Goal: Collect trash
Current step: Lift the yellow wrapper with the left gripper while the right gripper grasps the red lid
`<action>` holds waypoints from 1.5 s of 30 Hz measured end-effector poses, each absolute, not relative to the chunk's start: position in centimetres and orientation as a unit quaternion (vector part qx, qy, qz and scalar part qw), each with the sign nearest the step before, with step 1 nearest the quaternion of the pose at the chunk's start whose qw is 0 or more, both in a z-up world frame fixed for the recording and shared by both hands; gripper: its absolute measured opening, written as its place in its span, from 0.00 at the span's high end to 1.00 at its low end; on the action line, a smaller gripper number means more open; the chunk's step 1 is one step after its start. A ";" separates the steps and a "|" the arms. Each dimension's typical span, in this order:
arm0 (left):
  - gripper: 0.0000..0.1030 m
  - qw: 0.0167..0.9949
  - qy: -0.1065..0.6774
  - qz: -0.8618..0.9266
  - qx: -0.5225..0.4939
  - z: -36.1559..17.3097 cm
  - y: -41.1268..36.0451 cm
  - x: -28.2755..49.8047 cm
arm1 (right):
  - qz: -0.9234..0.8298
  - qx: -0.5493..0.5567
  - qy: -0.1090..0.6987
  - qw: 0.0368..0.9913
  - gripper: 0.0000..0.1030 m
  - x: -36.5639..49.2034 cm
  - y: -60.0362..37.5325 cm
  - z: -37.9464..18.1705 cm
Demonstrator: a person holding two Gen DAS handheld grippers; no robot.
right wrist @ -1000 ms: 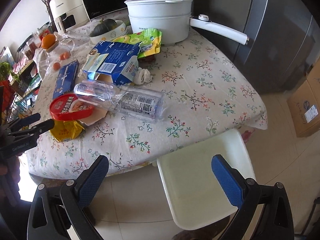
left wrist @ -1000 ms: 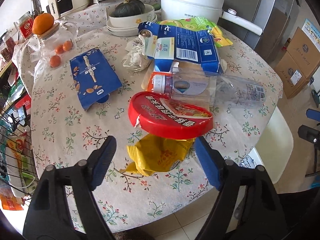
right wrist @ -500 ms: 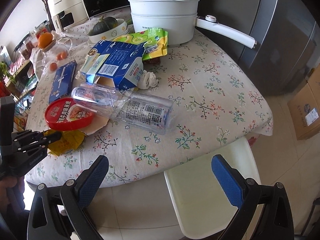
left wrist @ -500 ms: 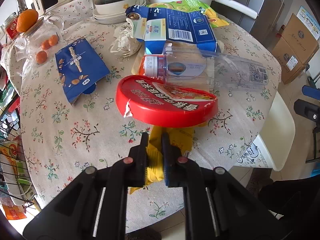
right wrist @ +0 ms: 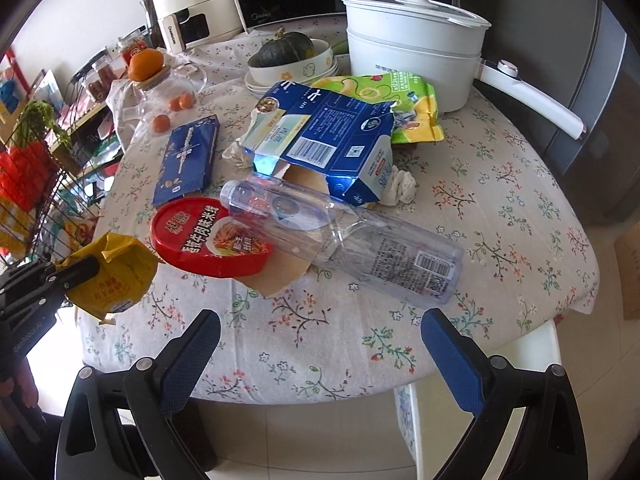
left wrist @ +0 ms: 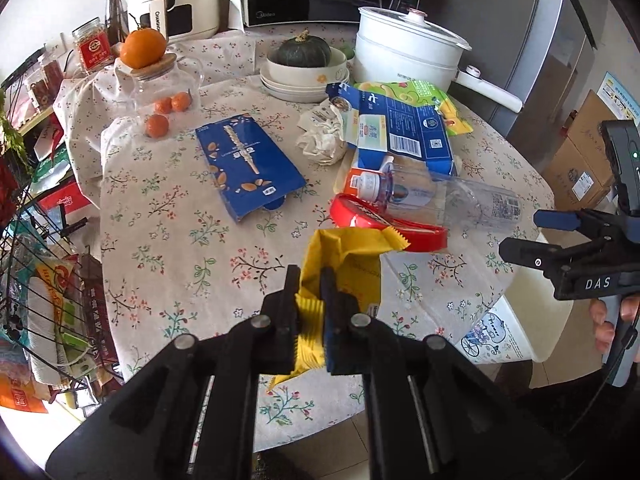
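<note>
**Item 1. Yellow snack wrapper** (left wrist: 344,268). Location: clear of the floral tablecloth (left wrist: 168,216), at the table's near edge, clamped by its crimped end in the left gripper (left wrist: 310,300). The jaws had just been closing, with the wrapper between them, and the pads were pinching the foil. The open end hung loose in front of the red noodle-cup lid (right wrist: 208,236).

**Item 2. Right gripper** (right wrist: 320,344). State: jaws wide apart, nothing between them, poised over the table's near edge, short of the clear plastic bottle (right wrist: 352,248).

**Item 3. Remaining trash on the table.** The bottle lay on its side, its neck over the red lid's far rim. A torn blue carton (right wrist: 320,136) sat behind it, a green snack bag (right wrist: 400,100) partly under the carton, and crumpled tissue (right wrist: 400,188) beside it. A flat blue biscuit box (left wrist: 248,168) lay apart to the left.

**Handling notes (judgement).**
- The grip was on the seam only, so the wrapper should be carried steadily with no shaking, lest it slide out.
- The loose end should be lifted high enough to clear the lid's rim.
- No bin could be identified in either view; the drop point should be found before release.
- The bottle looked the natural next pick for the empty gripper. It would roll easily and should be taken across its body.
</note>
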State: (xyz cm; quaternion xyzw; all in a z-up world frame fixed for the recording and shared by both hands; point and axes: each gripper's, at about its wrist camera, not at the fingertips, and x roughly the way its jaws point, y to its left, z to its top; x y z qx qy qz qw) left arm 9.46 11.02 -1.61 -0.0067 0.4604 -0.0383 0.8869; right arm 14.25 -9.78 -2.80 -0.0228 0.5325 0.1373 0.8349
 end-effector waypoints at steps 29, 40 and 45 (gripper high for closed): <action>0.90 0.892 0.451 0.011 -0.011 -1.6 14.3 9.3 | 0.232 -0.162 0.451 0.846 0.79 14.7 1.4 -3.6; 0.90 0.909 0.415 -0.038 -0.031 0.6 9.9 9.5 | 0.250 0.003 0.403 0.880 0.85 14.4 -8.0 3.7; 0.90 0.906 0.415 -0.075 -0.035 0.7 6.4 10.0 | 0.206 0.025 0.394 0.895 0.85 13.4 -13.3 5.5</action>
